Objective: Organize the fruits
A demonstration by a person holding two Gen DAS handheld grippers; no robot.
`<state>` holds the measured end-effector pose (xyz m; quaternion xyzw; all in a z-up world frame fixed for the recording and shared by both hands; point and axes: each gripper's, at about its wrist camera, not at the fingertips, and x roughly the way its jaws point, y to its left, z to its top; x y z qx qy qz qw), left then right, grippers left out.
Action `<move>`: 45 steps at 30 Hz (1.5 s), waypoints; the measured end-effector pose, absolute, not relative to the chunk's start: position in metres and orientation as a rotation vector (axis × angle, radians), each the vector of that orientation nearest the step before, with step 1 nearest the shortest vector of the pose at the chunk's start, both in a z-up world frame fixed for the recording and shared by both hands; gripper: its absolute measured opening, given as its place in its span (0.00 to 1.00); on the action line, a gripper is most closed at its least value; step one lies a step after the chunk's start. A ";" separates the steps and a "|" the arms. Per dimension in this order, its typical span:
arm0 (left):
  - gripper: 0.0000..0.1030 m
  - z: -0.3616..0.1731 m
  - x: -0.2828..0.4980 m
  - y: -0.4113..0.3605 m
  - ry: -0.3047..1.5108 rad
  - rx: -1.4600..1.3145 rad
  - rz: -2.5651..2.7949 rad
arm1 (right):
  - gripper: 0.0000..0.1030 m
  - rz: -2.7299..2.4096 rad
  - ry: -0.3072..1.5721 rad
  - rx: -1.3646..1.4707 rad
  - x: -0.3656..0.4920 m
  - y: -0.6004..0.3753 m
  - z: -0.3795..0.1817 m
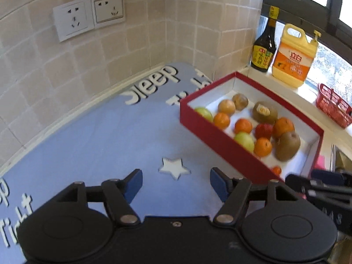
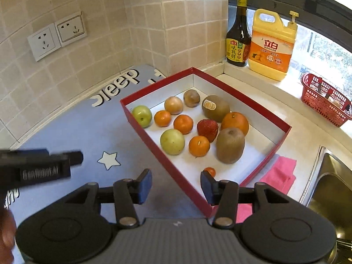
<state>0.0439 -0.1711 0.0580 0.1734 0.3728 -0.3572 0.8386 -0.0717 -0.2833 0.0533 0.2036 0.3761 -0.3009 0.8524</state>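
Left wrist view: left tongs [image 1: 176, 183] spread, nothing between the blue pads [image 1: 133, 184], hanging over the blue mat [image 1: 99, 145] near its white star [image 1: 175, 167]. Red box [image 1: 220, 142] sits to the right on the mat's edge, white inside, holding the fruit: two green apples [image 1: 244, 140], several oranges [image 1: 243, 125], a strawberry [image 1: 263, 131], two kiwis [image 1: 287, 145], two brownish round fruits at the far end [image 1: 226, 106]. A small orange fruit [image 1: 276, 170] lies apart near the box's near corner. Frame is slightly blurred. Part of the other tool shows at the right edge [image 1: 319, 187]. On the sill behind: sauce bottle [image 1: 264, 44], yellow detergent jug [image 1: 293, 55], red basket [image 1: 334, 107]. Two sockets [image 1: 88, 14] on the tiled wall.

Right wrist view: right tongs [image 2: 176, 187] spread, empty, above the near wall of the box [image 2: 158, 151]. All fruit lies inside the box, none gripped. Large kiwi [image 2: 230, 145] touches the big orange [image 2: 235, 123] behind it; strawberry [image 2: 208, 129] just beside both. Small orange fruit [image 2: 210, 171] sits just beyond the right pad [image 2: 206, 187]. Pink cloth [image 2: 279, 173] lies on the white worktop [image 2: 297, 132] under the box's near right corner. Sink [image 2: 330, 187] at right. The left tool [image 2: 39, 167] enters from the left edge, over the mat.
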 end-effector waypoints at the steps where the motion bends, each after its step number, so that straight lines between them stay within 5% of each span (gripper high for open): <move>1: 0.78 0.056 0.040 -0.168 0.791 0.366 -0.756 | 0.50 -0.639 0.793 0.423 -0.072 -0.280 0.053; 45: 0.78 0.037 0.019 -0.161 0.841 0.356 -0.803 | 0.55 -0.689 0.804 0.397 -0.078 -0.272 0.049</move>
